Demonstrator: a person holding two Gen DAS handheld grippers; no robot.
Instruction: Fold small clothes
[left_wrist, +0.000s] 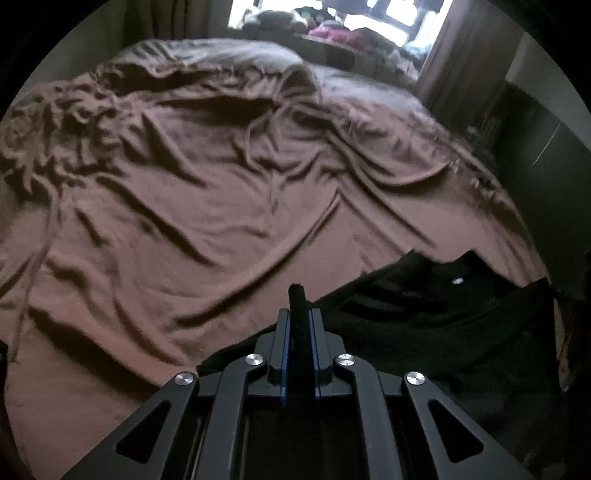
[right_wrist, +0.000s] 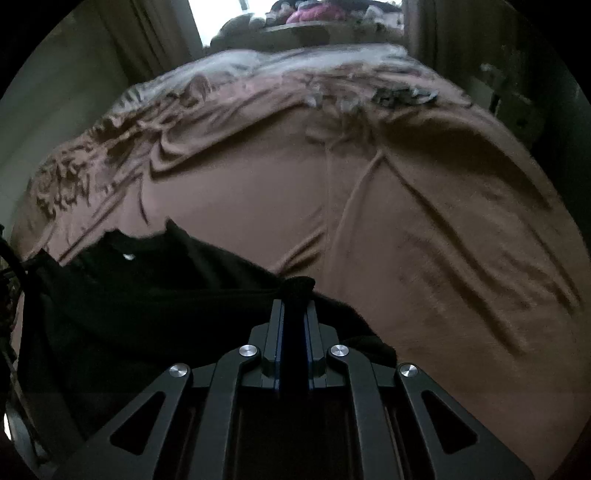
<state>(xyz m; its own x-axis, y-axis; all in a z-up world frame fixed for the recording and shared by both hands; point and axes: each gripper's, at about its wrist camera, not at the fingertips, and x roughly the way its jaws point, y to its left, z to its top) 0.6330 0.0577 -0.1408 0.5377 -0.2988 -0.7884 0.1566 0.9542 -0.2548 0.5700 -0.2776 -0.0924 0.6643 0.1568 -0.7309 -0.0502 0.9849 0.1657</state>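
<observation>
A black garment (left_wrist: 424, 314) is held stretched between both grippers above a bed covered with a wrinkled brown sheet (left_wrist: 184, 206). My left gripper (left_wrist: 298, 314) is shut on a pinched corner of the garment, which sticks up between the fingers. The cloth hangs to the right of it, with a small white label near its neckline. In the right wrist view my right gripper (right_wrist: 293, 306) is shut on another corner of the black garment (right_wrist: 147, 302), which spreads to the left. The brown sheet (right_wrist: 406, 240) lies beyond.
The bed fills both views. A window (left_wrist: 332, 18) with a pile of clothes on a shelf is behind the bed. Curtains hang at both sides. Dark furniture (left_wrist: 535, 129) stands to the right of the bed. A crumpled grey patch (right_wrist: 402, 96) lies on the far sheet.
</observation>
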